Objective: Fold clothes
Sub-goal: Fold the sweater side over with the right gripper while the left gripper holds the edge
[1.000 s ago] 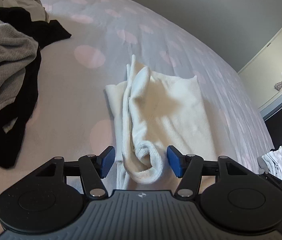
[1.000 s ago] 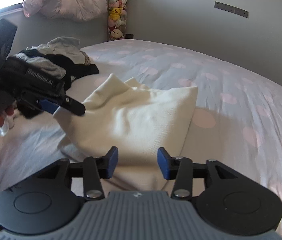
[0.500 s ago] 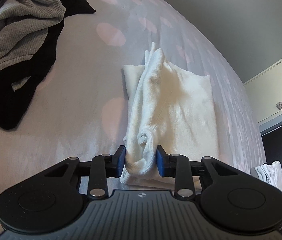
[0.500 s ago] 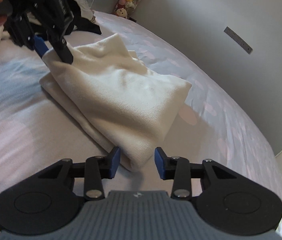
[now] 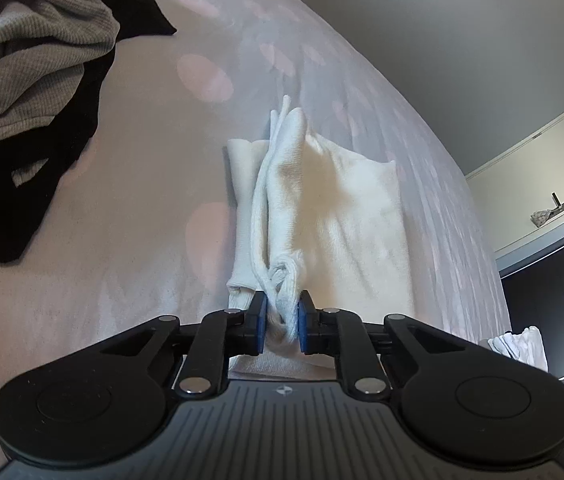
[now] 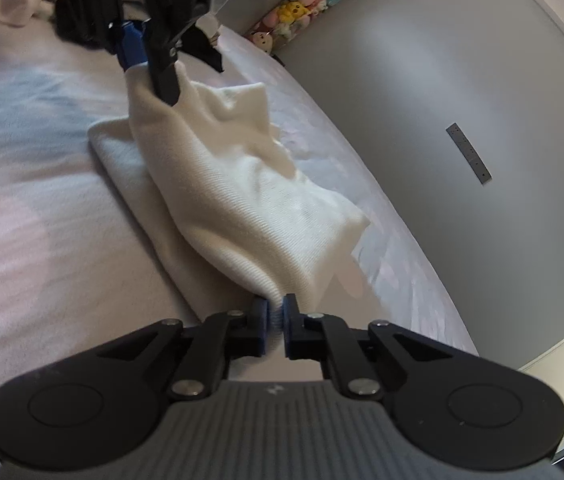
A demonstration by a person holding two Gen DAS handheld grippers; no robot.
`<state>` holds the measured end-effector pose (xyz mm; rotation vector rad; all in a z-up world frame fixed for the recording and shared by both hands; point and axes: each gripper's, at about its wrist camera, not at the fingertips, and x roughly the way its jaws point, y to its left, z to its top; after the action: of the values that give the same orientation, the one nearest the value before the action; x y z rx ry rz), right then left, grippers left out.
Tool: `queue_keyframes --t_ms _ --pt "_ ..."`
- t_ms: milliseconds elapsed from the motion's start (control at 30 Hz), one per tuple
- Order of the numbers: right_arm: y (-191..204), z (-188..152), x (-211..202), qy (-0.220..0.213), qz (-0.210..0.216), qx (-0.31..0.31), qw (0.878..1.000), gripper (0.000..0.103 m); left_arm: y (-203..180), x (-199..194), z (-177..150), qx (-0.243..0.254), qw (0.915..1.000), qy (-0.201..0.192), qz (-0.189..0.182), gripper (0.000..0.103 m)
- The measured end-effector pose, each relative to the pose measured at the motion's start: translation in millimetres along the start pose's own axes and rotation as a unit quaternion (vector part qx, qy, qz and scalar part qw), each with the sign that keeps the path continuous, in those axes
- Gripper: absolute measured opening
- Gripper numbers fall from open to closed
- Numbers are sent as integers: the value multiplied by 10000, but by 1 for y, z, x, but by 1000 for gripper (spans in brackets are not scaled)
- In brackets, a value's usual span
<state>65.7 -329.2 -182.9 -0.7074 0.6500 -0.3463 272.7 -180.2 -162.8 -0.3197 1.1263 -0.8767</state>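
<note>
A folded cream-white knit garment point(image 5: 346, 216) lies on the dotted bedspread point(image 5: 141, 216). My left gripper point(image 5: 282, 322) is shut on the bunched near edge of the garment's upper layers. My right gripper point(image 6: 276, 318) is shut on another corner of the same garment point(image 6: 249, 196). The upper layers are raised between the two grips while a lower layer rests on the bed. In the right wrist view the left gripper point(image 6: 149, 68) shows at the garment's far end, held by a hand.
A heap of grey and black clothes point(image 5: 29, 92) lies on the bed to the left. More white cloth point(image 5: 522, 344) lies off the bed at right. Plush toys point(image 6: 302, 4) stand by the grey wall point(image 6: 462, 60).
Both grippers have closed on the cream garment; the left one first, the right one in the last half second. The garment's upper layers have been lifted off the bed.
</note>
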Motion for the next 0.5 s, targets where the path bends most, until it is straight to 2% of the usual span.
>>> queue_keyframes --t_ms 100,200,300,500 --pt "-17 -1 -7 -78 -173 421 9989 6 -5 -5 2 64 9995 -70 -303 10" --pt "-32 -5 -6 52 -222 833 9963 6 -9 2 0 118 9996 134 -234 10" --pt "-27 -8 1 307 83 858 9958 6 -6 15 -4 237 9988 347 243 9" --pt "-15 -14 19 678 422 844 9932 6 -7 24 -7 478 9959 442 635 8"
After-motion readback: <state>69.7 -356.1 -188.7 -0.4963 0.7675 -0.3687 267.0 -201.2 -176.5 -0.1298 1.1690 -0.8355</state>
